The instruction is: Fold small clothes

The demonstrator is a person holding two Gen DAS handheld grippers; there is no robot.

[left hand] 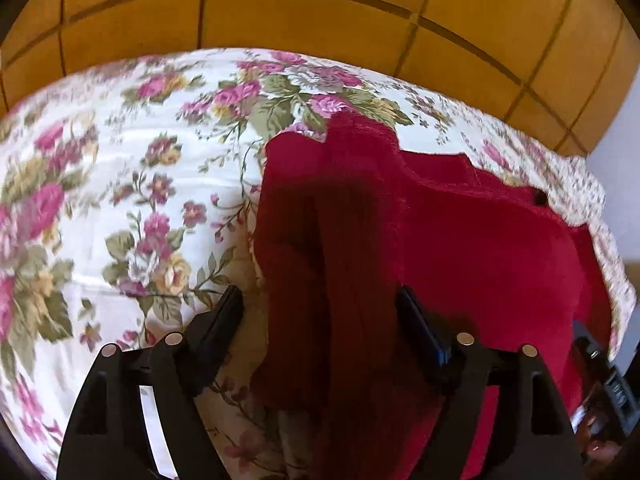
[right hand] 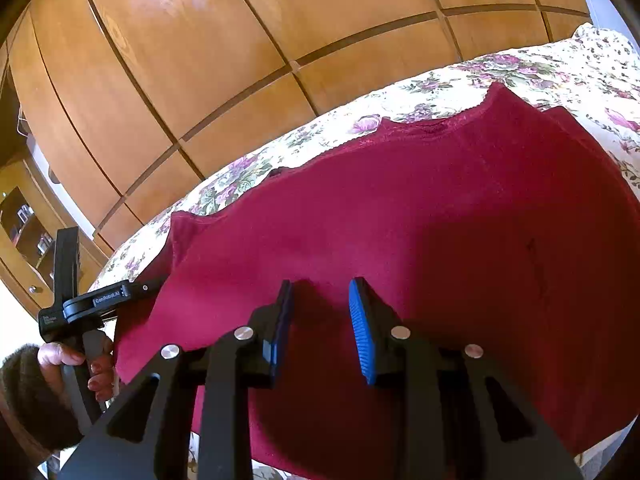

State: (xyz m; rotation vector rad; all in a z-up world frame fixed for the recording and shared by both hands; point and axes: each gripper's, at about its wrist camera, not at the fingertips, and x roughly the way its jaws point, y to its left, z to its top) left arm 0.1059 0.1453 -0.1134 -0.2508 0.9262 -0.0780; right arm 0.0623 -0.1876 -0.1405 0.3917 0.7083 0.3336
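A dark red knit garment (left hand: 440, 232) lies spread on a floral bedspread (left hand: 132, 184). In the left wrist view my left gripper (left hand: 320, 300) is open, its fingers straddling the garment's left edge, just above the cloth. In the right wrist view the garment (right hand: 420, 208) fills the middle, its neckline toward the far side. My right gripper (right hand: 320, 292) is open with blue pads (right hand: 360, 328), over the near part of the garment, holding nothing. The left gripper's body (right hand: 80, 308) and the hand on it show at the left of that view.
A wooden panelled wardrobe (right hand: 240, 60) stands behind the bed. The bedspread (right hand: 540, 72) extends to the left and beyond the garment. A wooden cabinet with a glass door (right hand: 28, 224) stands at the far left. The bed's right edge (left hand: 616, 264) lies close to the garment.
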